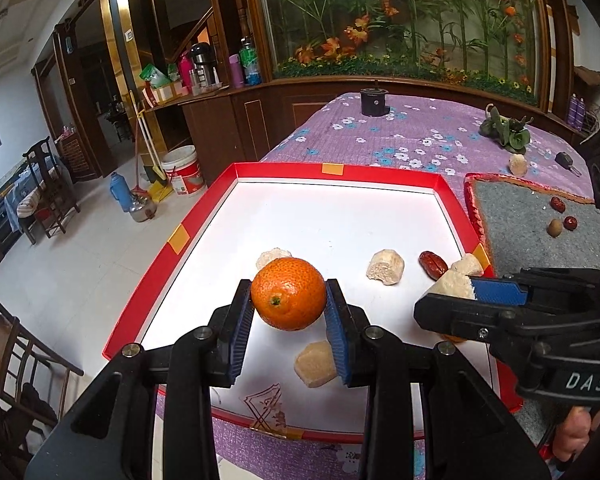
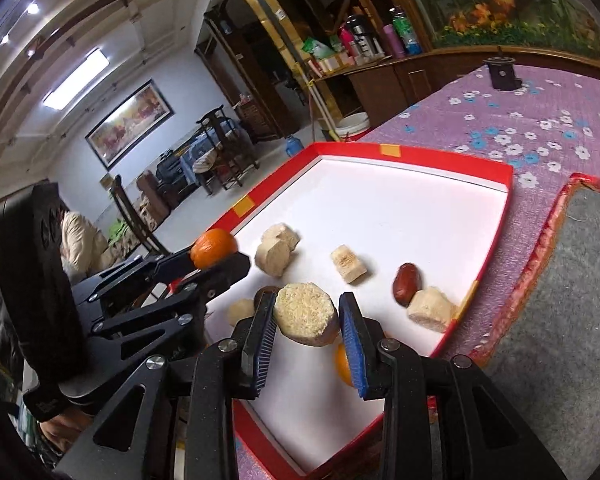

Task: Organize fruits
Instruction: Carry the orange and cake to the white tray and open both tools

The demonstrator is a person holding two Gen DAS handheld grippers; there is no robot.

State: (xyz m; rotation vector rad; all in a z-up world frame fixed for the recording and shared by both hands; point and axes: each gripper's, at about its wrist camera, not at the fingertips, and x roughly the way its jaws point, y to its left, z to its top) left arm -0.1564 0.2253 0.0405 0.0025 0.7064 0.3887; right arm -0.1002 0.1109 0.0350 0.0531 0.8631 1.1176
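Left wrist view: left hand-held gripper clamps orange, angled down; right hand-held gripper holds pale chunk, possibly sugarcane.

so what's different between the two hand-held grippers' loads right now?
Left hand-held gripper clamps a round, glossy orange; right hand-held gripper clamps a pale, crumbly chunk with a flat cut face. The orange is smooth-skinned, the chunk rough. Both are held above the red-rimmed tray.

Table: purple cloth with little flowers.
On it: red box lid, grey mat, black cup, small green plant.
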